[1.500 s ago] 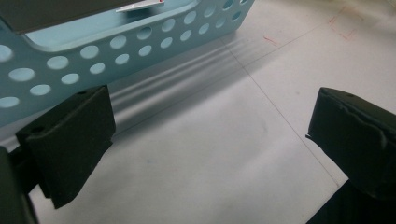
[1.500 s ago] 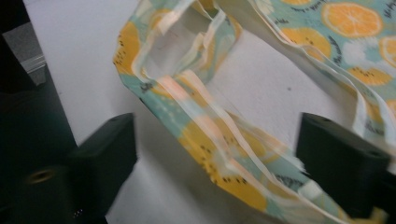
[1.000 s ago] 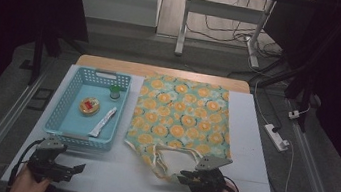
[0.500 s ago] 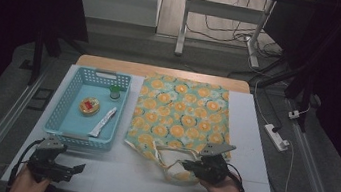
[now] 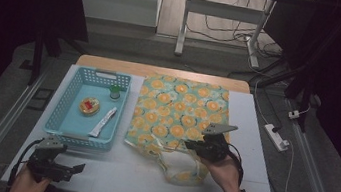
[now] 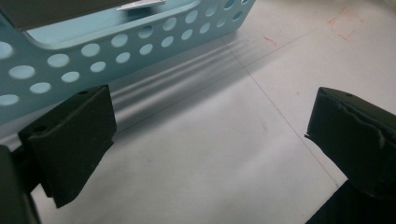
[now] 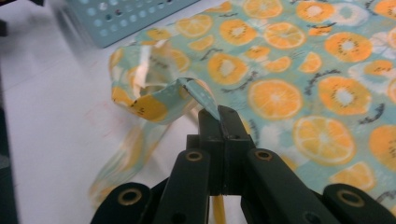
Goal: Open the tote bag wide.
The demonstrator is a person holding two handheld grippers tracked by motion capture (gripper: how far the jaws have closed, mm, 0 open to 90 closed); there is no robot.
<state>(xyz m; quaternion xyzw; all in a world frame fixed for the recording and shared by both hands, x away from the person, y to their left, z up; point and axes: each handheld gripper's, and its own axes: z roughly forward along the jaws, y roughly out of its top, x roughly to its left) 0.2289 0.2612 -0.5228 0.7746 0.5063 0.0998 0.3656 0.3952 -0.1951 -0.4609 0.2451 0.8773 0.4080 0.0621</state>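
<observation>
A tote bag point(image 5: 179, 110) printed with orange and kiwi slices lies flat on the white table point(image 5: 122, 175), its handles toward the front edge. My right gripper point(image 5: 188, 147) hangs over the bag's near end, shut on one handle strap point(image 7: 196, 91). The strap rises in a loop from the closed jaws of the right gripper point(image 7: 217, 114). The second handle point(image 5: 183, 173) lies on the table below that hand. My left gripper point(image 5: 76, 168) rests at the front left, open, with bare table between its pads point(image 6: 74, 135), just in front of the blue basket point(image 6: 93, 60).
The light blue perforated basket point(image 5: 63, 111) stands left of the bag and holds a small green bottle point(image 5: 115, 92), a round red and yellow item point(image 5: 89, 106) and a white tube point(image 5: 103, 121). A power strip point(image 5: 278, 136) lies off the table's right side.
My right gripper has moved away from the front edge and upward, drawing the held handle over the bag's near end. The left gripper has stayed put.
</observation>
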